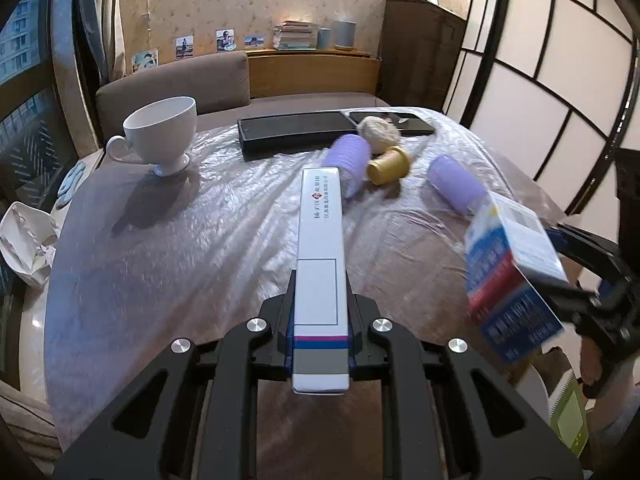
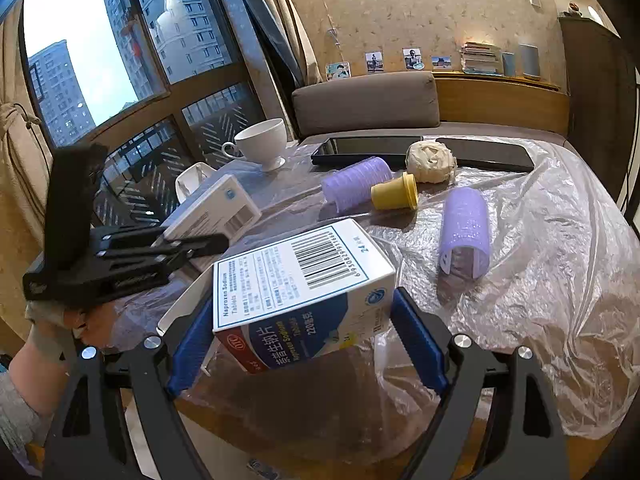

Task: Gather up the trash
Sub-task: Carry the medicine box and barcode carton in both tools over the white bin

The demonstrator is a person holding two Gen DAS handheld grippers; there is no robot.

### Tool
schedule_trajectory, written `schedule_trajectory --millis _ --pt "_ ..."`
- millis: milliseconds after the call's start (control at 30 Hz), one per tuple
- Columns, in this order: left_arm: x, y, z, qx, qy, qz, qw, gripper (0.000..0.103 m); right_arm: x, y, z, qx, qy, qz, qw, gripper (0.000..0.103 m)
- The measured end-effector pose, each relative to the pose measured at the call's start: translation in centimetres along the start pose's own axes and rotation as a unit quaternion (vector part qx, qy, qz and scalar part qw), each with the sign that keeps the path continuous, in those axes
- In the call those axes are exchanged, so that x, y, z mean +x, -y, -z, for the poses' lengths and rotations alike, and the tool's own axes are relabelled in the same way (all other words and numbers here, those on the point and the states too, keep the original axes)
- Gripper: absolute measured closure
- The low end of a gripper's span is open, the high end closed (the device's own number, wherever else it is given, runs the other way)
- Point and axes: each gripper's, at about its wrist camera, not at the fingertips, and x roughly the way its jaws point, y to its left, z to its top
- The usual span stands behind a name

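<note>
My left gripper [image 1: 320,304] is shut on a long white medicine box [image 1: 320,240] and holds it over the plastic-covered table; it also shows in the right wrist view [image 2: 216,208]. My right gripper [image 2: 304,320] is shut on a blue and white naproxen box [image 2: 304,292], seen at the right of the left wrist view [image 1: 512,276]. On the table lie two purple rollers [image 1: 348,164] [image 1: 456,188], a yellow cap [image 1: 388,166] and a crumpled paper ball [image 1: 378,132].
A white teacup [image 1: 164,136] stands at the table's far left. A black tray [image 1: 292,130] and a dark phone [image 2: 488,154] lie at the far edge. A white bin with crumpled paper [image 1: 24,240] sits left of the table. A sofa and window lie beyond.
</note>
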Motion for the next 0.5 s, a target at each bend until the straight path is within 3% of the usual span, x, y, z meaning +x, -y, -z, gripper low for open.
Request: schedule_trajectory --millis 500 --pt "-4.0 2.8 4.7 0.007 0.011 -0.001 0.9999 0.083 -2.6 -2.2 2.7 -0.024 0.005 -0.013 1.0 0.02"
